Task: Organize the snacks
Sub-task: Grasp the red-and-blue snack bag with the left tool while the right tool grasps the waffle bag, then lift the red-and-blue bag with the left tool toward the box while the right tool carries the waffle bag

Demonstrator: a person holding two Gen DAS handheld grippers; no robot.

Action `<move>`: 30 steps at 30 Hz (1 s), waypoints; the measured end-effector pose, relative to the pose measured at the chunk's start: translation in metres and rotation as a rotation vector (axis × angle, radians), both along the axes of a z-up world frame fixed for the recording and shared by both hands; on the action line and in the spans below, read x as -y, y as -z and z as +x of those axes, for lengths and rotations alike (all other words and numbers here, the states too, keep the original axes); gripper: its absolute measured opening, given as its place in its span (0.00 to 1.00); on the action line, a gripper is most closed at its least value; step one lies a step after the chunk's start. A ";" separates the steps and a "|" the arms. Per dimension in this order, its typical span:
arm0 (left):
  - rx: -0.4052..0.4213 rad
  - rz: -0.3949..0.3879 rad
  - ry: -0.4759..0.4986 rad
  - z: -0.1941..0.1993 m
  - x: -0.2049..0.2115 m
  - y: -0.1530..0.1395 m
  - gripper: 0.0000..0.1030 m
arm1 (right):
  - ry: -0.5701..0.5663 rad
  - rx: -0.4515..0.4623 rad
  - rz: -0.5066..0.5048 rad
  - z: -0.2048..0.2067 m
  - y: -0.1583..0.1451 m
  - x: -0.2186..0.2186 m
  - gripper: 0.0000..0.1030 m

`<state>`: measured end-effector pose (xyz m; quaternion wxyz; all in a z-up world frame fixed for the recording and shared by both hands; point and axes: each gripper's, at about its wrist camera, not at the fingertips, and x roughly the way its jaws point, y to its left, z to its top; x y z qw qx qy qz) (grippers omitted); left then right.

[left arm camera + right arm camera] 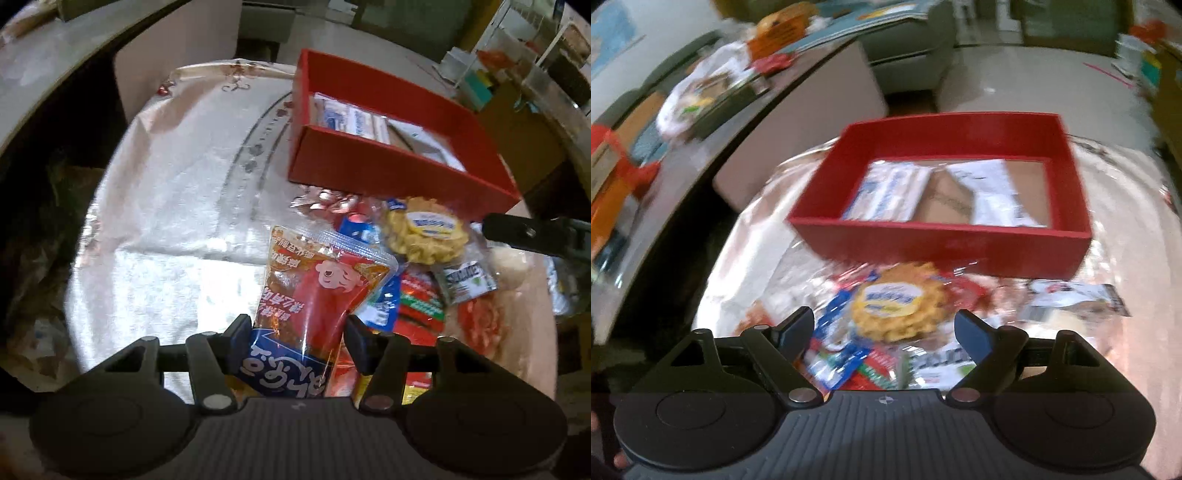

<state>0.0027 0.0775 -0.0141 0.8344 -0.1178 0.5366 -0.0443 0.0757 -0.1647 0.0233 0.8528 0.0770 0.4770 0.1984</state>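
My left gripper [295, 332] is shut on a red and orange snack pouch [317, 284] with a blue band, held above the table. Beyond it lies a pile of snack packets [417, 295], topped by a round yellow cookie pack [424, 230]. A red box [388, 173] stands further back with white packets [351, 118] inside. In the right wrist view my right gripper [884, 330] is open over the pile, the yellow cookie pack [897, 301] just ahead of its fingers, untouched. The red box [945, 240] stands behind with white packets [886, 192] on its brown floor.
A shiny patterned cloth [177, 206] covers the round table. One finger of the right gripper [524, 234] reaches in from the right edge of the left wrist view. A counter [701, 99] with bags and boxes runs along the left. A white packet [1075, 295] lies right of the pile.
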 end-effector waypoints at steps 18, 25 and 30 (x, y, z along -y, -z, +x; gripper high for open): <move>-0.008 -0.072 0.011 0.011 0.007 -0.003 0.46 | -0.099 -0.052 -0.197 0.044 0.052 -0.062 0.98; -0.011 -0.070 0.007 0.011 0.004 -0.003 0.46 | -0.137 -0.031 -0.242 0.033 0.052 -0.051 0.89; 0.003 -0.068 0.028 0.009 0.008 -0.006 0.46 | -0.132 -0.045 -0.184 0.015 0.039 -0.034 0.80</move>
